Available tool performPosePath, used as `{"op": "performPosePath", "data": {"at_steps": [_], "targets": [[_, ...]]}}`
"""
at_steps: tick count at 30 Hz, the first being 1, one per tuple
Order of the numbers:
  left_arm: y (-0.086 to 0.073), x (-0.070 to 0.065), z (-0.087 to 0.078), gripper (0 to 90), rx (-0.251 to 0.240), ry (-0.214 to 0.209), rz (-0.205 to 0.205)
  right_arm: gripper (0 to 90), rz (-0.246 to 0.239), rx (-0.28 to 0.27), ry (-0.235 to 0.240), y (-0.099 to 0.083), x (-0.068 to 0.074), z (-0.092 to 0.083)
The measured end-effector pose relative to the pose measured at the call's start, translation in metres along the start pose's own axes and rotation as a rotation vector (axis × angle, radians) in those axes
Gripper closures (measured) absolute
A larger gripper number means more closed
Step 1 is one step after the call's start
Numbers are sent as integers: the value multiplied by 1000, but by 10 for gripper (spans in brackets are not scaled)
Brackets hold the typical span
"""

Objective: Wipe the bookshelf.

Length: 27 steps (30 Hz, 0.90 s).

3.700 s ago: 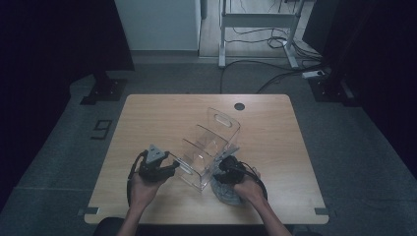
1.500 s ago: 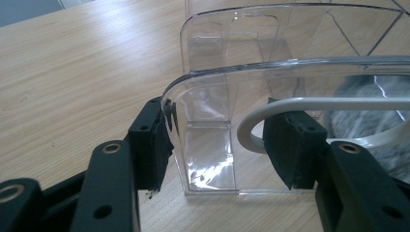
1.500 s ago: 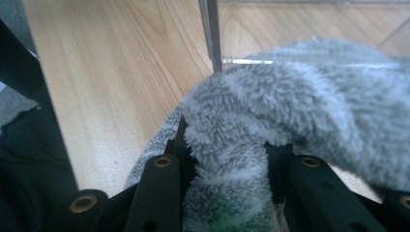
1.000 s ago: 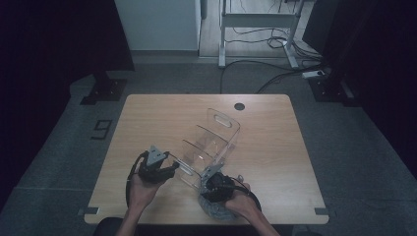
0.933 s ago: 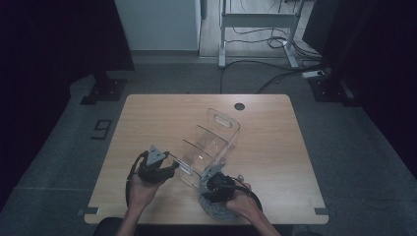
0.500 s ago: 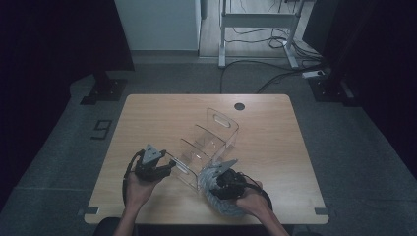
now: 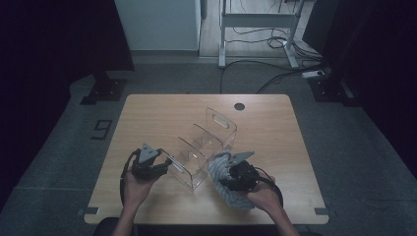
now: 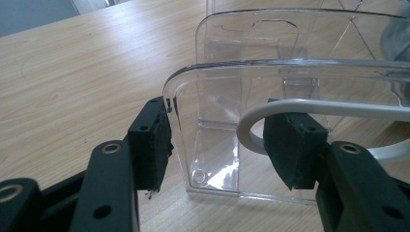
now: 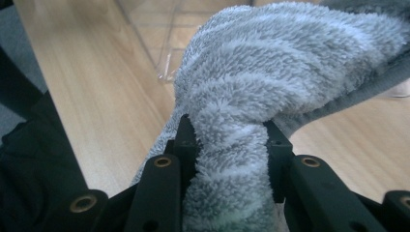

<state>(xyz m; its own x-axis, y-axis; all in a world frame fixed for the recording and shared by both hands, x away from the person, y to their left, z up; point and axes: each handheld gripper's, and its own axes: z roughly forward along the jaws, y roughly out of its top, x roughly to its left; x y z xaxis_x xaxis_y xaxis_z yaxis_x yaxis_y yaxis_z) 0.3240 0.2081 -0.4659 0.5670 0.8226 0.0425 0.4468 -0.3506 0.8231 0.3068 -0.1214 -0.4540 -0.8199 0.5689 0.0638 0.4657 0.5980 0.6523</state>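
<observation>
The right claw (image 9: pixel 225 140) has its jaws pinched on a bunched fold of the grey fluffy cloth (image 7: pixel 227 189), which hangs beneath it, its lower end near the worktop's (image 7: pixel 275 128) front edge. Just beside it lies the clear plastic organizer (image 7: pixel 204 147). The left claw (image 8: pixel 217 140) has its jaws closed on the near end wall, one pad outside, one inside. Picking up and steadying look done; wiping the organizer seemingly remains.
</observation>
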Motion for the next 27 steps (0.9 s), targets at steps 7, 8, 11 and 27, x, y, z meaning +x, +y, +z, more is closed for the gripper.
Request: {"op": "performPosePath", "data": {"at_steps": [7, 8, 11, 27], "targets": [[0, -1, 0, 449, 1, 3, -8, 675, 26, -10, -31, -1, -12, -8], [0, -1, 0, 449, 2, 2, -7, 674, 29, -7, -36, -1, -13, -8], [0, 0, 0, 449, 4, 0, -6, 674, 39, -2, -53, -3, -18, -10], [-1, 1, -2, 450, 8, -9, -4, 671, 140, -16, -152, -22, -55, -36]]}}
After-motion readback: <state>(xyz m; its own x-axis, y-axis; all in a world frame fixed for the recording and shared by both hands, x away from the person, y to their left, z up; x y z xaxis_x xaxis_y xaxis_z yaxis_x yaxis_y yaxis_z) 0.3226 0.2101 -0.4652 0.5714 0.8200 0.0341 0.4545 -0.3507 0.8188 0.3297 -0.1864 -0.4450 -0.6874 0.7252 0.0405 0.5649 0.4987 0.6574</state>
